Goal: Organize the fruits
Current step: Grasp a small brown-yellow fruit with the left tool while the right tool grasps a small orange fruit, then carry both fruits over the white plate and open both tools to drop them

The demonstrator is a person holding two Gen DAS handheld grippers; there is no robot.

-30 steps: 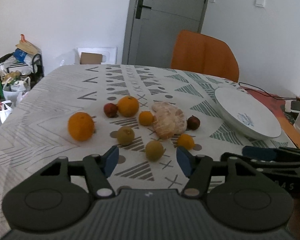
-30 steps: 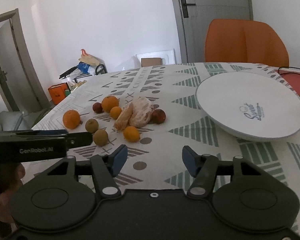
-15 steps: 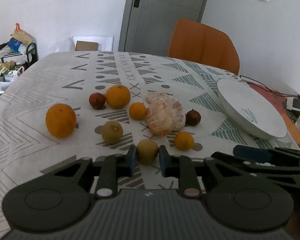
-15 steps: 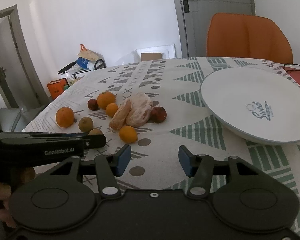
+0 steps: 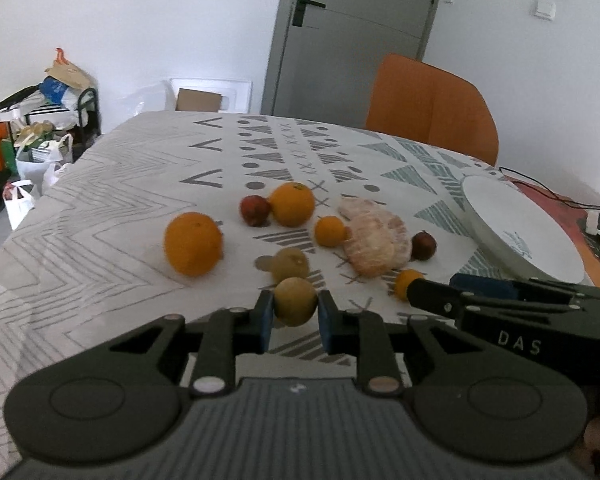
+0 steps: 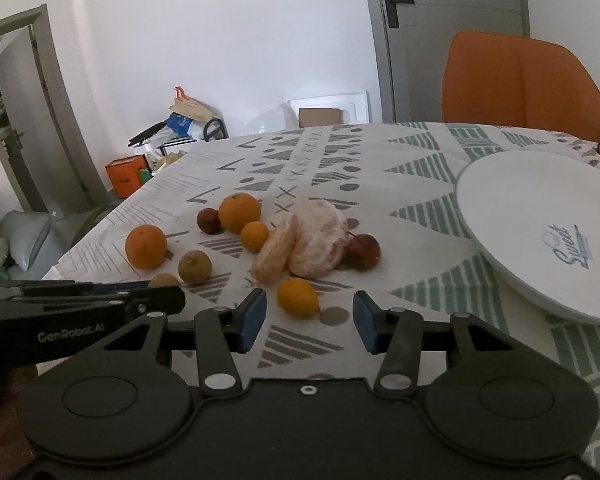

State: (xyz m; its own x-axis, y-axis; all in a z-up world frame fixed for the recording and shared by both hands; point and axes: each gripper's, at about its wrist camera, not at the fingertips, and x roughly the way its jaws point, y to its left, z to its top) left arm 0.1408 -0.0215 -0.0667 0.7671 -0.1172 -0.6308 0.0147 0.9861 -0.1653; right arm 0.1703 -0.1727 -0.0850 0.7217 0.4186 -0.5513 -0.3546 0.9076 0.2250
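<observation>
holding a small brown-green fruit (image 5: 295,301) between its two blue pads, the left gripper (image 5: 294,316) is squeezed onto it from both sides. this fruit sits just in front of another brown-green fruit (image 5: 291,263), and from the left wrist view you cannot tell if it is touching the cloth or lifted off it.

the right gripper (image 6: 310,322) has its two pads wide apart with nothing between them. a small orange (image 6: 297,297) lies on the tablecloth (image 6: 380,184) just past the gap.

the peeled orange (image 6: 318,239) is the big pale lump in the middle of the fruit. a loose peeled piece (image 6: 275,255) leans against its left side. a dark red fruit (image 6: 363,252) sits just to its right. another small orange (image 6: 254,236) sits just to its left, and behind that are a big orange (image 6: 239,213) and a second dark red fruit (image 6: 209,221), side by side. a second big orange (image 6: 146,247) lies well to the left of the peeled orange.

the white plate (image 6: 512,200) sits well to the right of the peeled orange, with no fruit on it. an orange chair (image 6: 520,84) stands behind the table.
</observation>
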